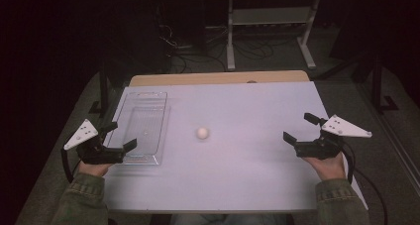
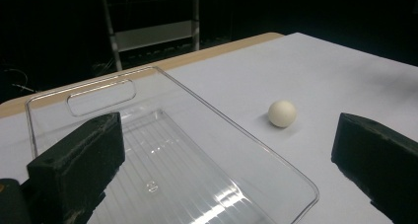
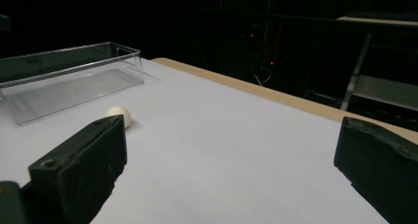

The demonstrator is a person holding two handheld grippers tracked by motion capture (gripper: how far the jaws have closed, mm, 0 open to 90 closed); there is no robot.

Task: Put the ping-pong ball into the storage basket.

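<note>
- Small cream-white ball (image 1: 202,133): on the white worktop (image 1: 247,165), well apart from both my grippers, between them.
- My left gripper (image 1: 119,137), jaws open, empty, at the clear plastic tray (image 1: 143,113).
- My right gripper (image 1: 298,128), jaws open, empty.

One small cream-white ball (image 1: 202,133) lies near the middle of the white tabletop (image 1: 247,106). One clear rectangular plastic tray (image 1: 143,128) sits along the tabletop's left edge. Two black two-jaw grippers are there, the left gripper (image 1: 115,137) at the left edge and the right gripper (image 1: 299,127) at the right edge.
</note>
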